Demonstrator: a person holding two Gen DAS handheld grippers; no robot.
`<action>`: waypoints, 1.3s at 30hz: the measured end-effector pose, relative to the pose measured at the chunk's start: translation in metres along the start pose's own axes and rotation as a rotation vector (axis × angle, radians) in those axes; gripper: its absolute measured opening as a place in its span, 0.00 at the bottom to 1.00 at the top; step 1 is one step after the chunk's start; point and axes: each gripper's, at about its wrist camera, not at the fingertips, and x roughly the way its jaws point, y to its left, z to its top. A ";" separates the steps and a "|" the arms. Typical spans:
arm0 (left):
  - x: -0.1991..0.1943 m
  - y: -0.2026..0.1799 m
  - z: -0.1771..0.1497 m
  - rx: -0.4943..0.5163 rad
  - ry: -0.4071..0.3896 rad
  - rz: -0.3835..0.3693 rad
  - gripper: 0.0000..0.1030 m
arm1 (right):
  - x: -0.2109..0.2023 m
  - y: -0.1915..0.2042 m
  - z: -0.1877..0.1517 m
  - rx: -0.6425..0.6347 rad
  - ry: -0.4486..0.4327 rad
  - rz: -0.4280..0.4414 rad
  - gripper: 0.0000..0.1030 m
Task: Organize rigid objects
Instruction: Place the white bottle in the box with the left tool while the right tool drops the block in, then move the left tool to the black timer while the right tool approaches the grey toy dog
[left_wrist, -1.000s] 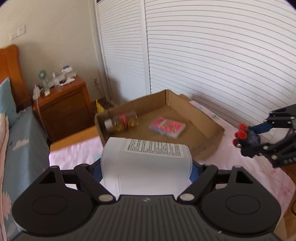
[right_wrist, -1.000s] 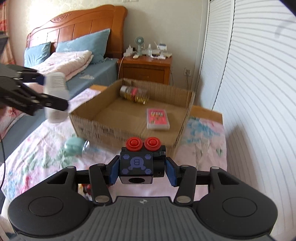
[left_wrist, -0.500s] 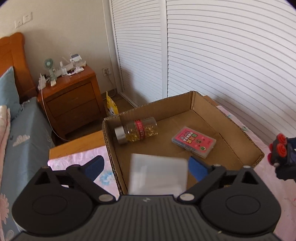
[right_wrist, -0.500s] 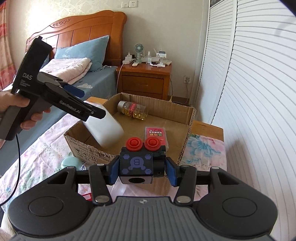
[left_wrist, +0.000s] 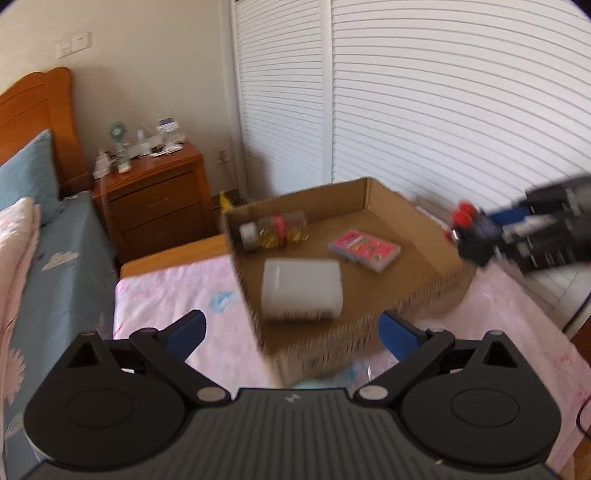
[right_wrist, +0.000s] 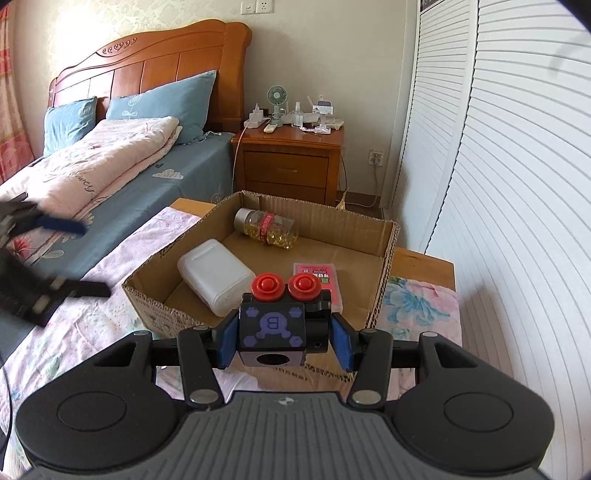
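A cardboard box (left_wrist: 369, 195) (right_wrist: 391, 258) sits on a table with a pink floral cloth. In it lie a white plastic bottle (left_wrist: 301, 290) (right_wrist: 216, 277), a clear jar of yellow capsules (left_wrist: 275, 230) (right_wrist: 267, 230) and a pink card pack (left_wrist: 364, 249) (right_wrist: 325, 278). My left gripper (left_wrist: 291, 330) is open and empty, back from the box's near wall. My right gripper (right_wrist: 282, 336) is shut on a black toy block with two red buttons (right_wrist: 273, 325) (left_wrist: 471, 236), held just short of the box's near edge.
A bed with blue pillows (right_wrist: 159, 99) and a pink quilt lies to the left. A wooden nightstand (right_wrist: 291, 162) (left_wrist: 155, 192) with a small fan stands behind the box. White louvred closet doors (right_wrist: 517, 166) run along the right. Something pale green (left_wrist: 321, 380) lies by the box.
My left gripper opened and let the white bottle go into the box, then drew back out and to the left. My right gripper moved closer to the box with the block.
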 end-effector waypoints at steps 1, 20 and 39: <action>-0.005 -0.001 -0.007 -0.014 -0.006 0.029 0.97 | 0.002 0.000 0.002 -0.002 0.001 0.000 0.54; -0.032 0.013 -0.057 -0.164 0.002 0.096 0.97 | 0.018 0.005 0.009 0.068 0.028 -0.075 1.00; -0.037 -0.003 -0.088 -0.146 0.026 0.041 0.99 | -0.018 0.063 -0.091 0.042 0.122 -0.044 1.00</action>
